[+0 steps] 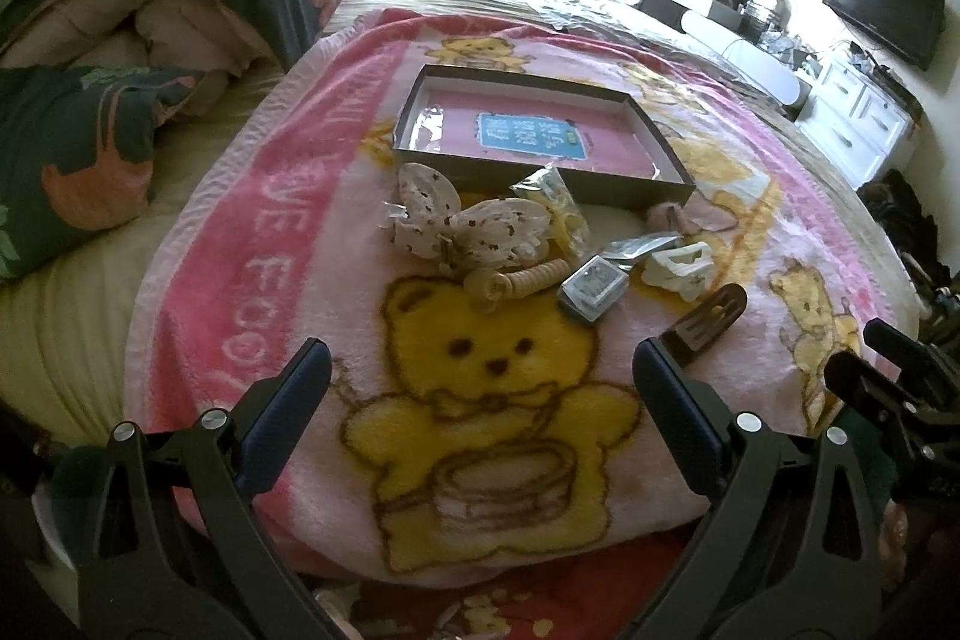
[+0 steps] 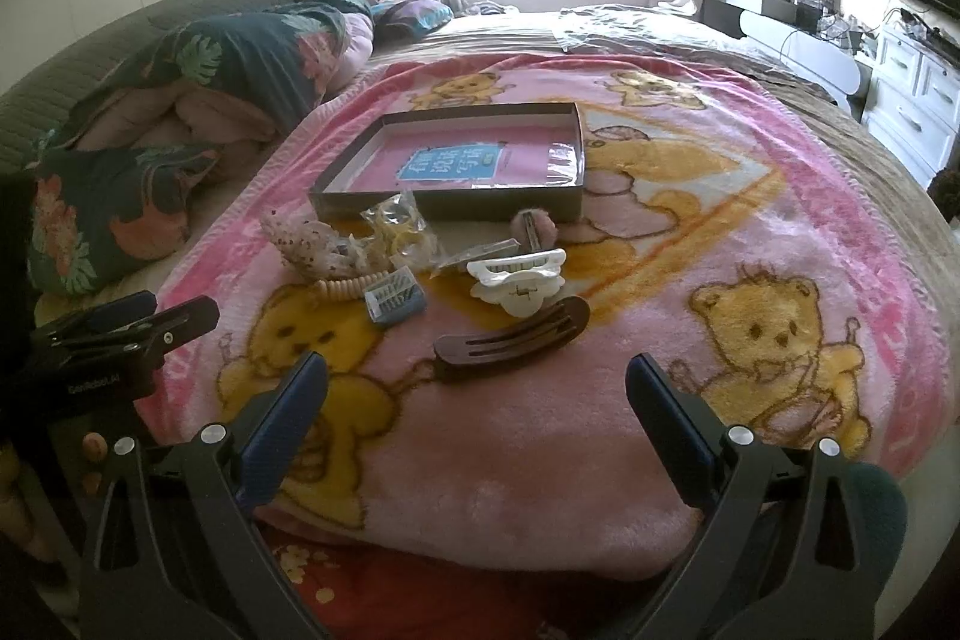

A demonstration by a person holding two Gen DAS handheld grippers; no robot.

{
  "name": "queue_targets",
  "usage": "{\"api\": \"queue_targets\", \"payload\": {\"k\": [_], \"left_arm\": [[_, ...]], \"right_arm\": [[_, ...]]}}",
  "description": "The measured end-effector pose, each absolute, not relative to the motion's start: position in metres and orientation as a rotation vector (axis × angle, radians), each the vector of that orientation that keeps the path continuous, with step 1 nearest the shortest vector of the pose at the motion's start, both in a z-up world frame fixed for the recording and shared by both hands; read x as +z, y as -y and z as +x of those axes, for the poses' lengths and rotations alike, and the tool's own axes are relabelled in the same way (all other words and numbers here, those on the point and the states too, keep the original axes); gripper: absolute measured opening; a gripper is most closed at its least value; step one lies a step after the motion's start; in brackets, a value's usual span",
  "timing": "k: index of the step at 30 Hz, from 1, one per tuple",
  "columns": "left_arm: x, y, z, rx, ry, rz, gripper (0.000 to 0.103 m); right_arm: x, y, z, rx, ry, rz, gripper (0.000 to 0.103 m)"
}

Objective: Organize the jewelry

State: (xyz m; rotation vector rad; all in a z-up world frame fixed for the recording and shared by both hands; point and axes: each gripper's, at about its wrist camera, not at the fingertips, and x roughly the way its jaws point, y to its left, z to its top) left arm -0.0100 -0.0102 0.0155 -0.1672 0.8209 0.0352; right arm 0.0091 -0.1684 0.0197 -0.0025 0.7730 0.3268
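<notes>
Left wrist view: left gripper (image 1: 480, 370) hangs over the pink bear blanket (image 1: 288, 292) with its fingers wide apart, nothing between them. Right wrist view: right gripper (image 2: 477, 385) likewise spread wide and empty, the brown hair clip (image 2: 510, 340) lying on the blanket just ahead of its tips. Landmark is the shallow open box (image 2: 456, 166), sitting on the blanket with a pink and blue printed sheet in its bottom. All accessories lie in a loose heap on the blanket just in front of the box's near wall, none inside it: spotted fabric bow (image 1: 468, 226), small plastic bag with yellow bands (image 1: 555, 199), coiled beige hair tie (image 1: 528, 280), small clear case (image 2: 396, 303), white claw clip (image 2: 519, 280), pink fluffy clip (image 2: 534, 226) touching the box's near wall.
</notes>
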Motion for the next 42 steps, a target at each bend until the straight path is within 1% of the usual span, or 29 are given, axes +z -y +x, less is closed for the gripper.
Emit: {"api": "queue_targets", "payload": {"k": [42], "left_arm": [[0.017, 0.02, -0.005, 0.003, -0.814, -0.147, 0.094]], "right_arm": [[0.026, 0.167, 0.004, 0.324, -0.753, 0.008, 0.099]]}}
